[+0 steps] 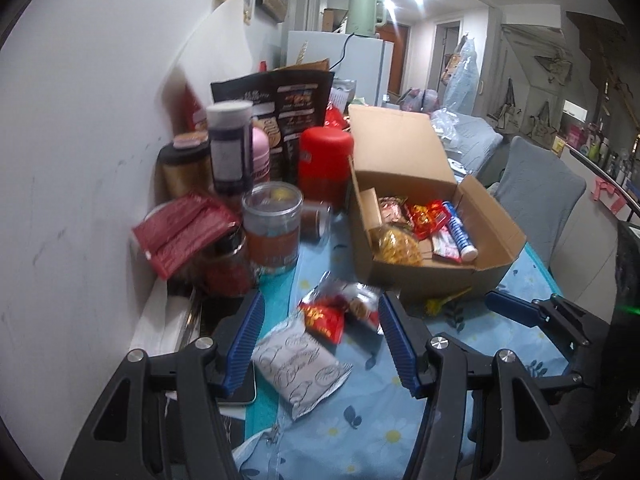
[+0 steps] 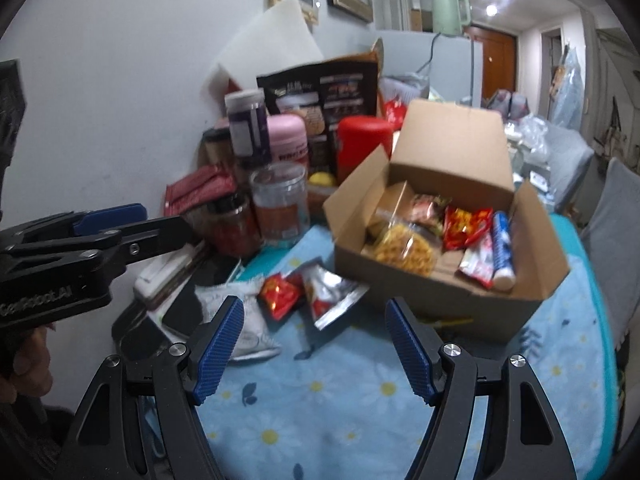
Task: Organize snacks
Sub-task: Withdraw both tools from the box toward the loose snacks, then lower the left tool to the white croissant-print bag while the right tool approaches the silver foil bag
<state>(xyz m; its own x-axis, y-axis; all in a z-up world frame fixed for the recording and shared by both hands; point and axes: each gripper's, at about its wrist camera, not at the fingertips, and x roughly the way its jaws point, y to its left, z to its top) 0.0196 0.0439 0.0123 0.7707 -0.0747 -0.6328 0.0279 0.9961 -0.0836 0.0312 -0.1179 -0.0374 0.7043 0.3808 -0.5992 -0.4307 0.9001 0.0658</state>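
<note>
Three loose snack packets lie on the blue flowered tablecloth: a white packet, a small red packet and a silver-and-red packet. My left gripper hangs open above them, its blue pads on either side and touching none. Behind them stands an open cardboard box with several snacks inside. In the right wrist view my right gripper is open and empty, facing the same white packet, red packet, silver packet and box. The left gripper shows at the left there.
Jars, bottles and a red canister crowd the wall side, with a black bag behind and maroon packets on top. A phone lies under my left finger. A grey chair stands past the table's right edge.
</note>
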